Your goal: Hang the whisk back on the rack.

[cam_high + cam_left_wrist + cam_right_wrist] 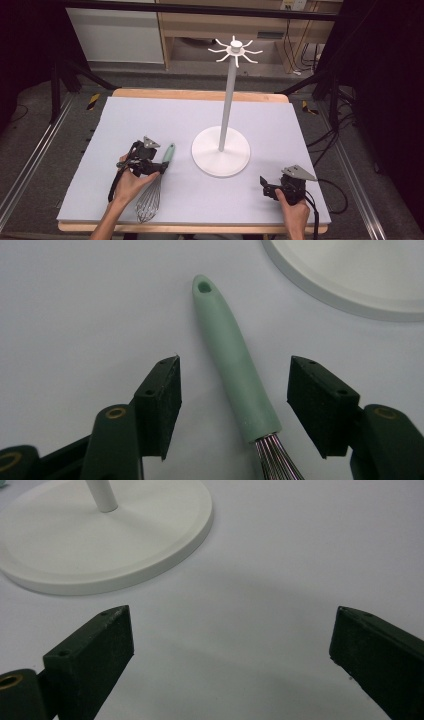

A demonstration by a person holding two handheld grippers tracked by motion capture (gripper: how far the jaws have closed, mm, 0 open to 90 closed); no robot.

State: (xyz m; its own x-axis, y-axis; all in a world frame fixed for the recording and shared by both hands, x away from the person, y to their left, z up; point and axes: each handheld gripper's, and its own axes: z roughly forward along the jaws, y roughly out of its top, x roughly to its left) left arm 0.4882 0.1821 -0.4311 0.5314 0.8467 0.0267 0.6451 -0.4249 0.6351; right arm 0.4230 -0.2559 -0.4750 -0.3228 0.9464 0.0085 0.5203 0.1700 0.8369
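A whisk (155, 185) with a mint-green handle (232, 360) and wire loops lies on the pale mat, left of the stand's base. My left gripper (159, 167) hovers over the handle's lower end; in the left gripper view (234, 390) the jaws straddle the handle with a gap on each side, so it is open. A white stand (229, 100) with a round base (100, 545) and hooked arms on top rises mid-table. My right gripper (265, 186) rests at the front right, and in its own view (232, 645) it is open wide with bare mat between the jaws.
The pale mat (150, 115) covers a wooden table (200, 94). The stand's base (350, 285) lies close to the right of the whisk handle. Cables trail off the table's right side.
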